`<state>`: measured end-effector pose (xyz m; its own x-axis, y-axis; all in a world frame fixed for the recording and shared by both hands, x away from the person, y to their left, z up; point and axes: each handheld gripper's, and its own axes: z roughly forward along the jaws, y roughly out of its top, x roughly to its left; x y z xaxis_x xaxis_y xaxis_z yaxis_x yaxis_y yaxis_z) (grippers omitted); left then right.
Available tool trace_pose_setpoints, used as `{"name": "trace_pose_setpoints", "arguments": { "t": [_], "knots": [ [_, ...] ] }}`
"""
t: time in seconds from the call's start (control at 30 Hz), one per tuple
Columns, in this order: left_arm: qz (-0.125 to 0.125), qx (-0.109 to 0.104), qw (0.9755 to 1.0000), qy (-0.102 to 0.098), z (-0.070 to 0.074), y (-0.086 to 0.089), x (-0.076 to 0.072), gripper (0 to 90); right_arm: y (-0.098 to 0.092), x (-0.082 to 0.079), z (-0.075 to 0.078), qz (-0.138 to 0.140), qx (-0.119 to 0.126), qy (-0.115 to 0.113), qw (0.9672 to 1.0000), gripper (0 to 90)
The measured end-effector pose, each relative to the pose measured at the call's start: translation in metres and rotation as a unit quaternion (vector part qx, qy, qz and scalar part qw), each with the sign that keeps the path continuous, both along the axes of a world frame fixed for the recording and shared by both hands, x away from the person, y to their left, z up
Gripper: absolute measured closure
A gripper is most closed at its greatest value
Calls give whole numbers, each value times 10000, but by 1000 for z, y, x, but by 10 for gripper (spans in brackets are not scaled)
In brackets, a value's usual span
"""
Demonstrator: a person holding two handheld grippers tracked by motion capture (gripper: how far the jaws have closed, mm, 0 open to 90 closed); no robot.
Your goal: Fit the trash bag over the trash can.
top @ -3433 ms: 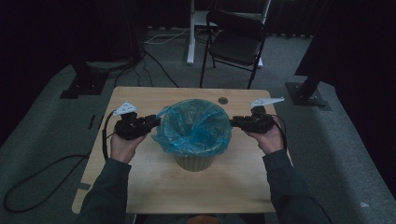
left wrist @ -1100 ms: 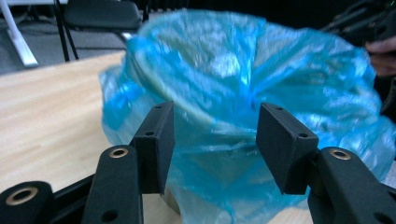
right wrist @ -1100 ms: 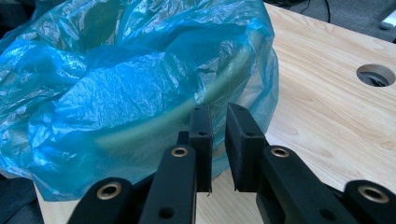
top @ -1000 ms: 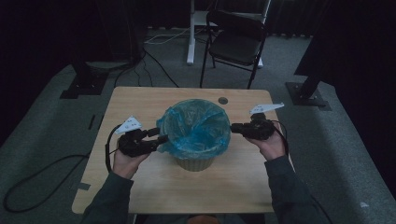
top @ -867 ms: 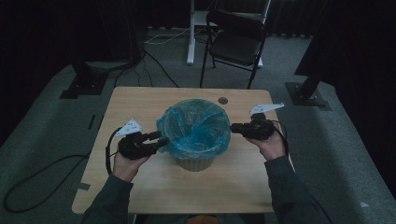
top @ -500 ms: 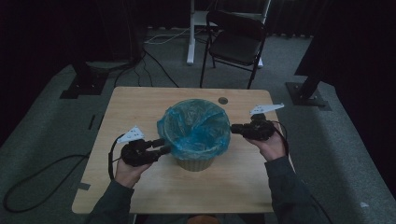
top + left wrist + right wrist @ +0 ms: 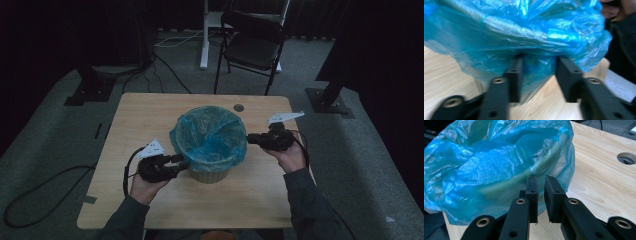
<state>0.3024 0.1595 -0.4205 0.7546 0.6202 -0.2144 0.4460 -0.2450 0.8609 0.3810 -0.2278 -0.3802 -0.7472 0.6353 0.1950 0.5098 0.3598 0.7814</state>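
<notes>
Both hand-held grippers at blue bag (image 7: 209,135); left (image 7: 182,161) lowered, closing.

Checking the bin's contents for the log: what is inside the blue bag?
Inside the blue bag only crumpled plastic folds show. Its bottom is hidden by those folds, so any contents cannot be seen. The bin beneath shows just below the bag's hem.

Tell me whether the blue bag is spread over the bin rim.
Spread: the blue bag lines the bin, its edge folded down outside the rim.

table (image 7: 150,120): light wood | on it: bin (image 7: 210,172), blue liner (image 7: 207,135)
</notes>
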Motion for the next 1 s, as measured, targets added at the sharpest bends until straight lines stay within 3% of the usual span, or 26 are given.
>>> {"name": "trace_pose_setpoints", "arguments": {
  "t": [0.07,0.13,0.33,0.43,0.53,0.77,1.0],
  "knots": [
    [37,-19,10000,45,-3,0,1,753,0,0,0,10,14,4,10000,816],
    [77,-1,9999,103,-7,1,2,819,0,0,0,14,11,7,10000,826],
    [86,93,9994,332,-21,2,7,849,1,1,-2,6,-11,23,10000,843],
    [141,158,9988,447,-25,3,11,833,0,2,-2,5,-1,48,10000,844],
    [259,177,9984,477,-27,8,13,759,0,2,-2,9,-16,47,10000,844],
    [408,3,9989,242,-20,28,6,610,-1,2,0,-5,-3,-2,10000,831],
    [564,-199,9982,8,-7,47,-2,575,-4,0,8,-46,58,-110,9999,795]
  ]
}}
